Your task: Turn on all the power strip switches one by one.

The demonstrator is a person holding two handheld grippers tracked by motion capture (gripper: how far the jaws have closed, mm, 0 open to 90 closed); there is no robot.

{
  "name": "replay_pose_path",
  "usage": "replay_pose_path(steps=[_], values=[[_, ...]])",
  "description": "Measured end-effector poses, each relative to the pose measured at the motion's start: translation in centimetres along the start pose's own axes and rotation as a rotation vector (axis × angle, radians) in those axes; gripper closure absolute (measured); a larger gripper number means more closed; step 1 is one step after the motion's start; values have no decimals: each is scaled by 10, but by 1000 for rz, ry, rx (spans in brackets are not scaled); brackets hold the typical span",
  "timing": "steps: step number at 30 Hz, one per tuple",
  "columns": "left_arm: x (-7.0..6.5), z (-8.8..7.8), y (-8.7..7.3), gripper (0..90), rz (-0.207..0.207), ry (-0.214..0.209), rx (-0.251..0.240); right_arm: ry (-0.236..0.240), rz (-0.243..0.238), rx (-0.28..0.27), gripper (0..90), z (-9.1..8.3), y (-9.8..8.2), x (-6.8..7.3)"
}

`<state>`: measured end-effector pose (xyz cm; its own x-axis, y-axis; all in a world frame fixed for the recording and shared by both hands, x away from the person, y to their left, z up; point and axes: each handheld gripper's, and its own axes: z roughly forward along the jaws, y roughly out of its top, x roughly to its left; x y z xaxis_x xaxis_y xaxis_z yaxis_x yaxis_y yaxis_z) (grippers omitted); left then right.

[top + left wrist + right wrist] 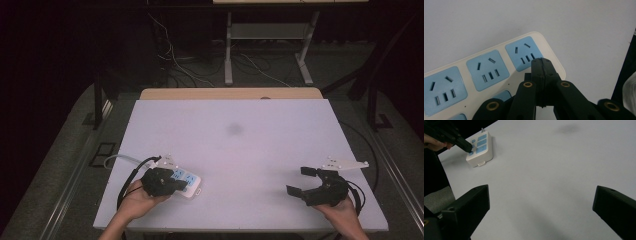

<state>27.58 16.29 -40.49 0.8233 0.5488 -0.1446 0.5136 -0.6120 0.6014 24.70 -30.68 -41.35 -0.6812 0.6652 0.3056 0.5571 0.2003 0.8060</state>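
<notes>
One white power strip with blue sockets lies near the worktop's front-left corner. The left gripper, fingers pressed together, hovers over it. The right gripper, fingers spread, sits near the front-right corner.

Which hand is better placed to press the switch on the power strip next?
Left, probably. The left gripper, jaws shut, hangs right over the power strip, tips by its blue sockets. The right gripper is open, far across the table.

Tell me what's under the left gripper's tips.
The power strip lies under the shut left gripper, its blue sockets showing. The jaws cover part of its face, so contact can't be judged.
</notes>
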Motion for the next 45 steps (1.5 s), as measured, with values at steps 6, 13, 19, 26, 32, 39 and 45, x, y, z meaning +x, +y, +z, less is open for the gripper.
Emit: replay_pose_path(steps=[6,13,19,26,32,39,45], values=[[1,1,0,891,0,-11,1,0,-1,1,8,0,0,0],[3,2,0,893,0,-22,12,-1,2,-2,8,-1,0,0],[3,3,1,896,2,-23,23,-1,1,-3,8,-1,0,0],[9,5,3,898,-14,-59,47,-1,-8,-4,8,-1,0,2],[10,5,2,899,-14,-68,40,-1,-5,-3,8,-2,0,1],[7,4,2,896,-9,-52,32,-4,-2,0,8,-1,-1,1],[8,4,0,895,-17,-59,22,-6,0,0,8,-1,-1,0]])
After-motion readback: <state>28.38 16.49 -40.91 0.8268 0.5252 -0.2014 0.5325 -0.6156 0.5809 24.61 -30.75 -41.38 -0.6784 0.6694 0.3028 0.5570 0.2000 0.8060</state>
